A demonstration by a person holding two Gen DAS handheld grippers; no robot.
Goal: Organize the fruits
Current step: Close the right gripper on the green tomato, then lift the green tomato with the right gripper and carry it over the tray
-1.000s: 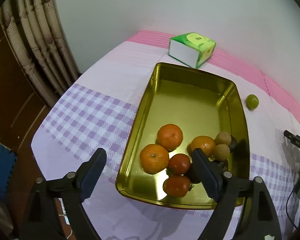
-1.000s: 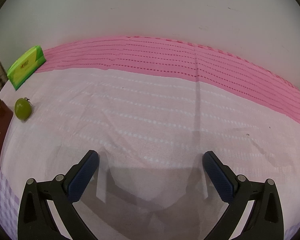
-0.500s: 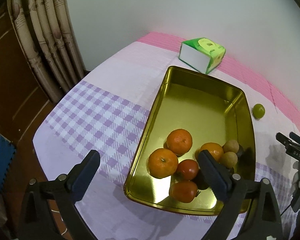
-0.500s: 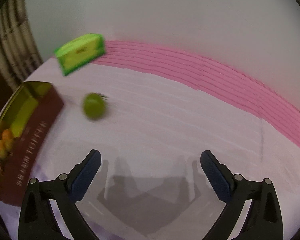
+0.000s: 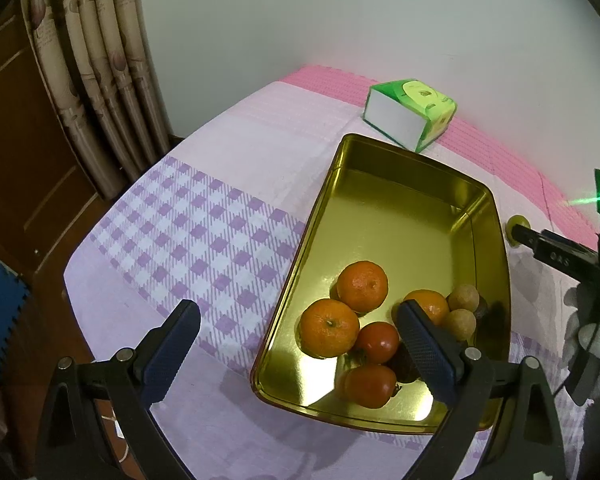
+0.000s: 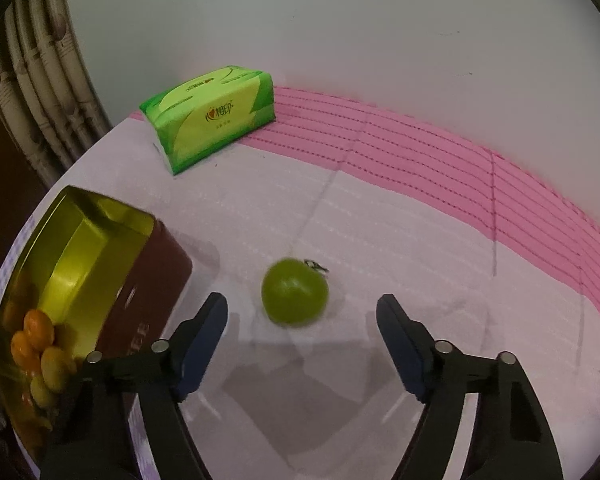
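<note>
Each hand-held gripper, left (image 5: 298,334) and right (image 6: 302,330), has black angular arms, silver screws at the joints, and dark blue textured pads (image 5: 424,354).

right claw (image 6: 302,318) agape | green fruit (image 6: 294,297) just ahead, untouched

Plain pale wall (image 5: 340,12) behind surface, meets it along far edge. Surface (image 5: 236,152) covered in cloth: pink striped band (image 6: 440,148) by wall, pale lilac middle, purple check (image 5: 204,236) nearer. Beige patterned curtain (image 5: 100,60) hangs at left in folds. Brown wood panelling (image 5: 16,136) beside curtain. Blue foam mat (image 5: 0,312) low left. Soft, dim indoor light.
</note>
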